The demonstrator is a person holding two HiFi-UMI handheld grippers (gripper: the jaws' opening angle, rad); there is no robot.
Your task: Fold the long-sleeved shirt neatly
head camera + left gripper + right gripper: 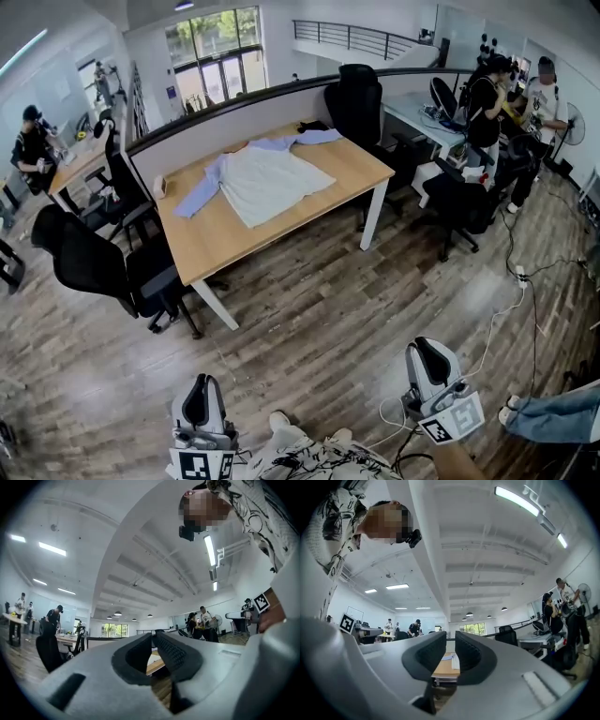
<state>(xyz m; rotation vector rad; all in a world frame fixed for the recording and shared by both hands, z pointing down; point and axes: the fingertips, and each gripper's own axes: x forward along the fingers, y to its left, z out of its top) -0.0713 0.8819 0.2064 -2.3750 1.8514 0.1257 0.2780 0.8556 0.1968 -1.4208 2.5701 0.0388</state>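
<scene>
The long-sleeved shirt (267, 178), pale blue with a white body, lies spread flat on the wooden table (347, 169), sleeves out to both sides. I stand well back from the table on the wood floor. My left gripper (201, 386) and right gripper (427, 347) are held low near my body, both pointing toward the table and far from the shirt. In the left gripper view the jaws (153, 637) stand together with nothing between them. The right gripper view shows its jaws (450, 637) likewise shut and empty, with the shirt (454, 662) small in the slit beyond.
Black office chairs stand at the table's left (89, 262) and far end (356, 98); a grey partition (234, 117) runs behind it. People (487, 98) work at desks to the right. A cable (502, 314) trails over the floor, and someone's leg (553, 417) is at lower right.
</scene>
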